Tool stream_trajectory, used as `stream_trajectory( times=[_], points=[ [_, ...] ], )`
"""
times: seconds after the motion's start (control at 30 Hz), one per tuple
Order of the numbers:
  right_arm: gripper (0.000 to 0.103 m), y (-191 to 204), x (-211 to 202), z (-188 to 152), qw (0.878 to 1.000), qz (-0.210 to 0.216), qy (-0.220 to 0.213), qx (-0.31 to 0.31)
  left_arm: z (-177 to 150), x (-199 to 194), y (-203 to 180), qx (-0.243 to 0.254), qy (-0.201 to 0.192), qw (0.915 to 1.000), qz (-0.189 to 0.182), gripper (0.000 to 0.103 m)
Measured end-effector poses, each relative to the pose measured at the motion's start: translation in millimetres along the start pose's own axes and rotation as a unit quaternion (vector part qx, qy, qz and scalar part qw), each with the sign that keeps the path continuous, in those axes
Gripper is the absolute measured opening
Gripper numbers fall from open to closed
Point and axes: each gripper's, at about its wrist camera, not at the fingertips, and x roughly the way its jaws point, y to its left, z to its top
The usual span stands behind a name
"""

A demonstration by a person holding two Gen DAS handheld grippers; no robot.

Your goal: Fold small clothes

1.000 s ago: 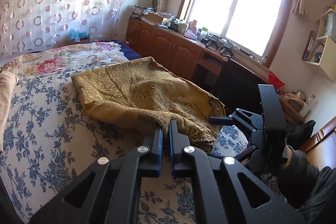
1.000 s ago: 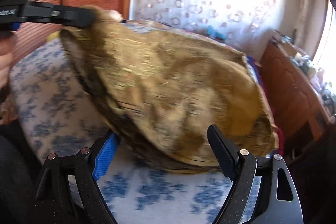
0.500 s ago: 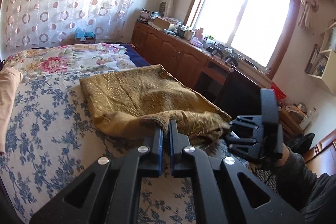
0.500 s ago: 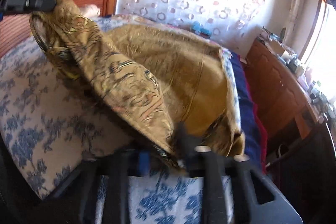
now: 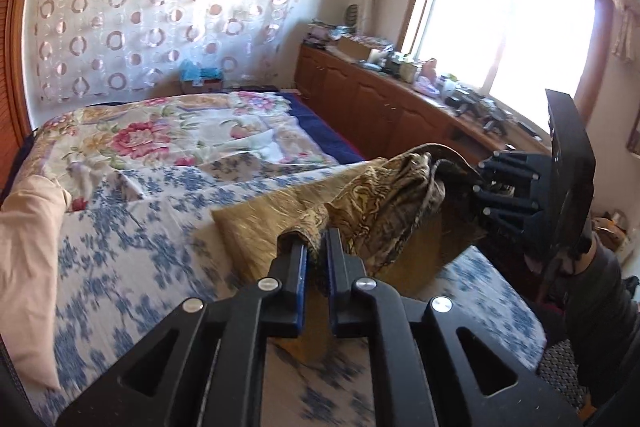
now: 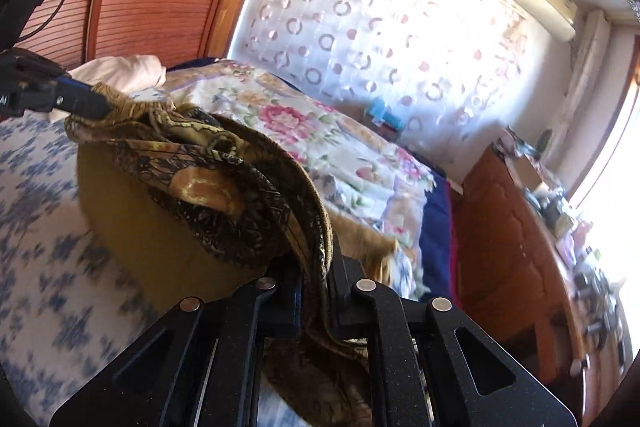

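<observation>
left gripper (image 5: 314,243): your jaws pinch the gold patterned cloth (image 5: 384,199), bottom center, opening slightly | right gripper (image 6: 316,279): jaws closing on the cloth's bunched edge, fabric between them | cloth: stretched between both grippers, lifted, lower part draping onto the blue floral bedspread (image 5: 120,227), center frame

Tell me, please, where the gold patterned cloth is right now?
The gold patterned cloth hangs bunched above the blue-flowered bedsheet, pinched between the left gripper and the right gripper, whose jaws are closing on it.
</observation>
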Motion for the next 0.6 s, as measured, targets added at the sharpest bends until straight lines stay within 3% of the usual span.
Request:
stream_trajectory(
  times=[0.2,0.3,0.37,0.43,0.53,0.6],
  points=[
    [0.007,-5.1,54.6,10.9,0.999,0.043,0.023,0.004,9.3,30.6,26.3,-0.005,0.019,0.9994,0.027,0.009],
    [0.007,-8.6,77.7,12.6,0.998,0.057,0.035,0.005,11.4,36.4,35.0,-0.007,0.021,0.9991,0.036,0.014],
    [0.007,-11.0,89.5,10.7,0.997,0.064,0.044,0.009,12.4,35.7,39.8,-0.009,0.014,0.9988,0.046,0.023],
    [0.007,-11.6,100.2,7.4,0.996,0.071,0.058,0.016,13.4,35.0,44.8,-0.011,0.007,0.9989,0.045,0.024],
    [0.021,-20.5,115.7,6.9,0.994,0.073,0.078,0.036,12.1,42.1,48.2,-0.007,0.022,0.9991,0.037,0.027],
    [0.050,-32.5,117.0,9.9,0.993,0.060,0.075,0.064,8.2,52.5,48.0,-0.003,0.040,0.9985,0.038,0.027]
  ],
)
